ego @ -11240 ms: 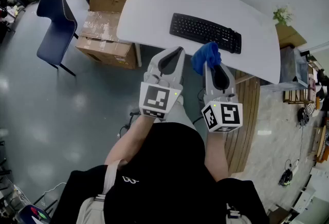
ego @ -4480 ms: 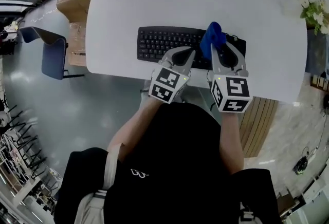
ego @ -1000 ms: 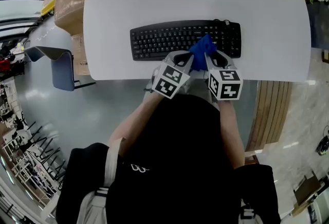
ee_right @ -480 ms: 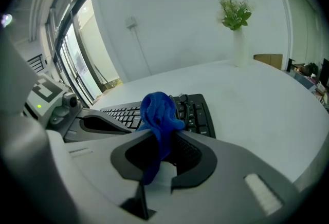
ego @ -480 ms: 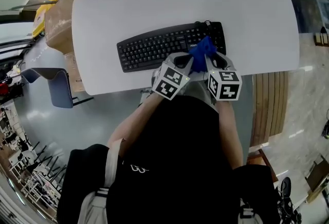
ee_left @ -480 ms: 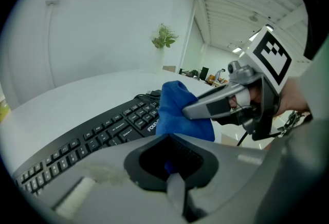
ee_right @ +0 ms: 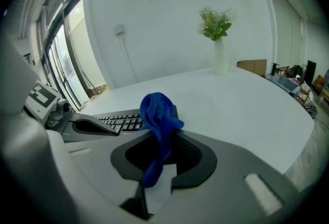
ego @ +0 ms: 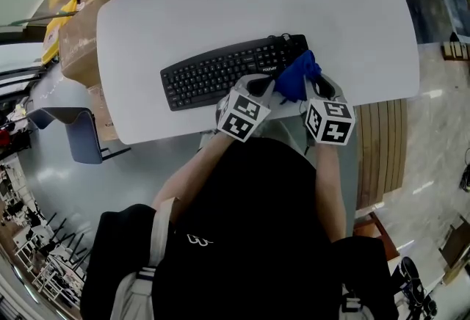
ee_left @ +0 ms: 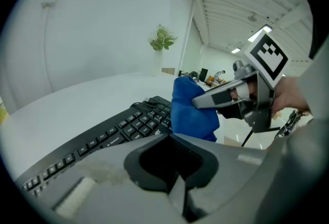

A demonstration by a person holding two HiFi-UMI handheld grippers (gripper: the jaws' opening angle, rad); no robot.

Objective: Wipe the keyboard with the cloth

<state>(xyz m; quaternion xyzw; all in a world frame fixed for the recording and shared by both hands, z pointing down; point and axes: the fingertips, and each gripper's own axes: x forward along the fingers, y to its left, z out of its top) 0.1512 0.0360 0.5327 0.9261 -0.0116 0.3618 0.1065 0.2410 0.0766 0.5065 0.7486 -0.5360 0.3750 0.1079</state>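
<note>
White worktop (ego: 220,3), carrying a black keyboard (ego: 213,78) set slantwise near its 6 o'clock edge. My left gripper (ego: 258,81), fingers closed on nothing, is at the keyboard's 6 o'clock side. My right gripper (ego: 313,76), at 3 o'clock of the left, has its fingers clamped on a blue cloth (ego: 294,80), bunched over the keyboard's 3 o'clock end.

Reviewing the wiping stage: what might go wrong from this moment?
The cloth is bunched in the right gripper, so it might slip out or wipe only a narrow strip. The keyboard lies close to the front edge of the table, and the shut left gripper does not grip it, so a stroke may shove it.
</note>
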